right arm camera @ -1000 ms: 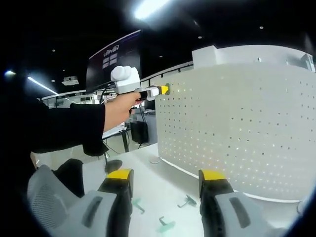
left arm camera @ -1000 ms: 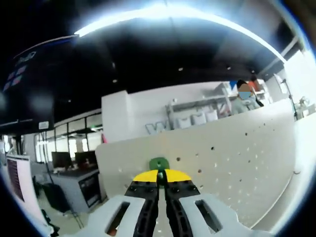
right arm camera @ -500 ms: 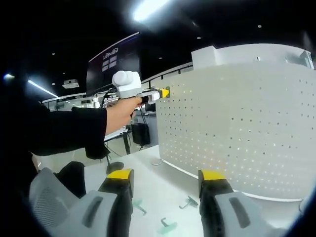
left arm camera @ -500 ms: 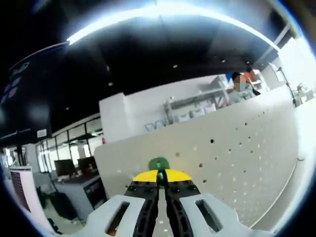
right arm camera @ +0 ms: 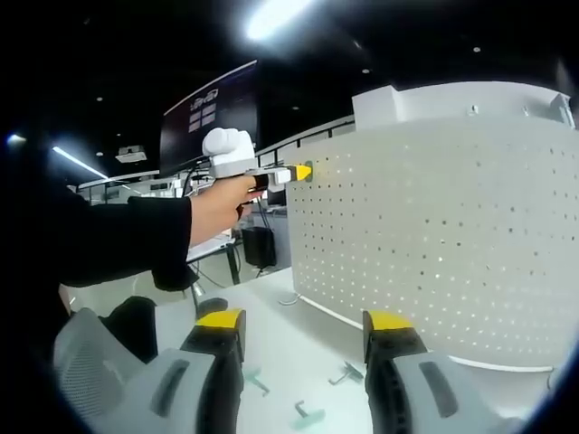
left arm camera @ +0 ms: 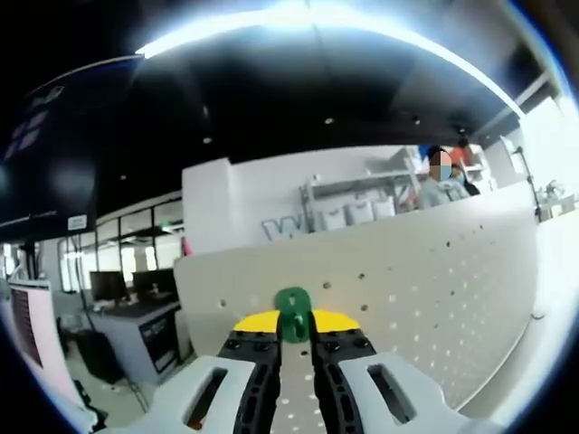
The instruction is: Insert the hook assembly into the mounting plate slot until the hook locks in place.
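The green hook (left arm camera: 291,312) is pinched between the yellow tips of my left gripper (left arm camera: 292,323), which is shut on it, right against the white pegboard (left arm camera: 407,271). In the right gripper view a sleeved hand holds that left gripper (right arm camera: 303,171) at the upper left edge of the pegboard (right arm camera: 434,235), with a sliver of green at its tip. My right gripper (right arm camera: 304,322) hangs open over the table with nothing between its jaws.
Three spare green hooks (right arm camera: 254,381) (right arm camera: 344,372) (right arm camera: 308,415) lie on the white table (right arm camera: 280,325) in front of the pegboard. A dark screen (right arm camera: 210,113) hangs behind. Desks with monitors (left arm camera: 127,289) and a person (left arm camera: 443,176) are beyond the board.
The left gripper view has shifted slightly and the green hook now looks a little larger between the jaws. The right gripper has stayed open and barely moved.
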Available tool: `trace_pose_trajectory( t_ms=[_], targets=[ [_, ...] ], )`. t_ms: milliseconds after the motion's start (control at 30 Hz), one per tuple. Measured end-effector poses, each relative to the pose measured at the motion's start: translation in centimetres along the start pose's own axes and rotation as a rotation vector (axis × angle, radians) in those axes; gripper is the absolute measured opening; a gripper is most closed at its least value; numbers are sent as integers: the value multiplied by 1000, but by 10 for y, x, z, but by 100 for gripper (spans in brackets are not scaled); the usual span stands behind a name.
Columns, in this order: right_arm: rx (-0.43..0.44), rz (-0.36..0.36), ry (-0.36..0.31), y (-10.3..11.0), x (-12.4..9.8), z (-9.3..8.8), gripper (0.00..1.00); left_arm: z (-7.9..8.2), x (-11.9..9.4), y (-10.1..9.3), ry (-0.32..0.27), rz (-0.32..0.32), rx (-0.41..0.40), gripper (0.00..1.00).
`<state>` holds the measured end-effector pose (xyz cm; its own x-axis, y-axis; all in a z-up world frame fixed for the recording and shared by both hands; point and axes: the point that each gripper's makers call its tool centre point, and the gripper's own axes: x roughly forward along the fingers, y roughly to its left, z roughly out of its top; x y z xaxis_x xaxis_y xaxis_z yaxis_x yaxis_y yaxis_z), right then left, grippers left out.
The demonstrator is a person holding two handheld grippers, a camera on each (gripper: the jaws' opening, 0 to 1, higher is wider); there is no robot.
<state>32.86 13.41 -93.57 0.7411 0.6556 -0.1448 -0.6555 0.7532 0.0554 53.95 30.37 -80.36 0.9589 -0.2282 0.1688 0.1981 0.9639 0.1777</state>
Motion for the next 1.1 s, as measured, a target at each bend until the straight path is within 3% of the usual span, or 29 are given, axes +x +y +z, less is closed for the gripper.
trace_pose_trajectory(
  t_ms=[400,1100],
  targets=[
    [-10,17,-4,6,1,2,50,9,-23,-10,-15,-22,-5,17],
    [-29,54,-4,19,3,4,50,46,-74,-23,-86,-64,-23,17]
  ],
)
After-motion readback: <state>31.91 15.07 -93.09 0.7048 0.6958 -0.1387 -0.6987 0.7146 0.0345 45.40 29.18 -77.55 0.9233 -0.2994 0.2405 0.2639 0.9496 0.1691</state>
